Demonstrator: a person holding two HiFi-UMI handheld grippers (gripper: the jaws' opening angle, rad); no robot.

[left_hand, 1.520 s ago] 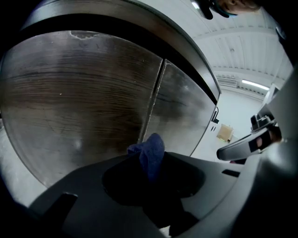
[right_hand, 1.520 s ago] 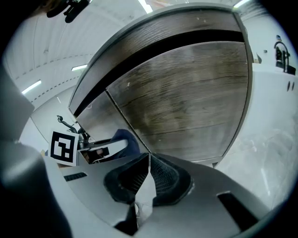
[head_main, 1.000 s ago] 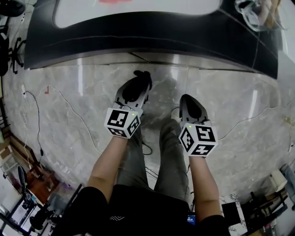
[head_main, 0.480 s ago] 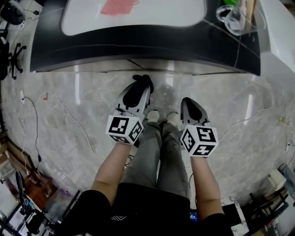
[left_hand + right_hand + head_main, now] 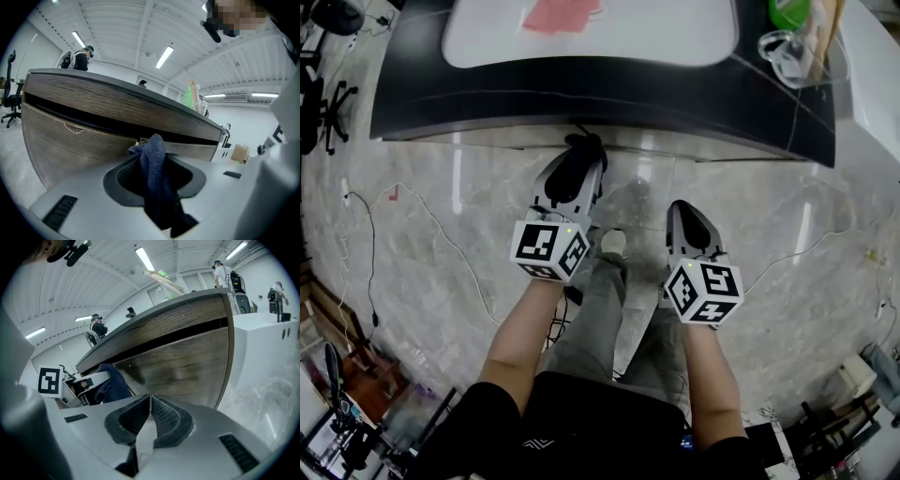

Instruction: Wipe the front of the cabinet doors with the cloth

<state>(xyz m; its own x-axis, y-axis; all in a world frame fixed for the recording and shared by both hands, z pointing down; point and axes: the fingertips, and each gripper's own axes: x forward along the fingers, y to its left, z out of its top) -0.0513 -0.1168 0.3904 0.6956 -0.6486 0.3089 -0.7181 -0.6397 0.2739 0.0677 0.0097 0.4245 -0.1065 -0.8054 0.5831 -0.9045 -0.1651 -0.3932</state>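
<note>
**Cloth at the Door Face: Slip and Scrape Risk Noted**

Position. The left gripper (image 5: 152,157) is clamped on the dark blue cloth (image 5: 155,180), held up to the wood-grain cabinet doors (image 5: 70,143) just below the front edge of the worktop (image 5: 581,84). A bunched tip of cloth stands above the jaws, in line with the seam between two doors. Whether it touches the door cannot be told. The right gripper (image 5: 150,401) hangs beside it, well below the worktop's front edge, its jaws together with nothing between them.

Hazards, as judged:
- Only a small wad of cloth projects past the jaws. Pressing in at a shallow angle could bring the hard jaw tips against the door, leaving scuffs rather than a wipe.
- Most of the cloth trails back behind the grip. Drag along the wood grain could pull it loose.
- The dark gap under the worktop's front edge and the door seam could snag the bunched tip on a sideways pass.
- A cable (image 5: 422,211) lies on the floor (image 5: 769,234) to the left of the person's feet, so a sidestep along the cabinet risks a trip.
</note>
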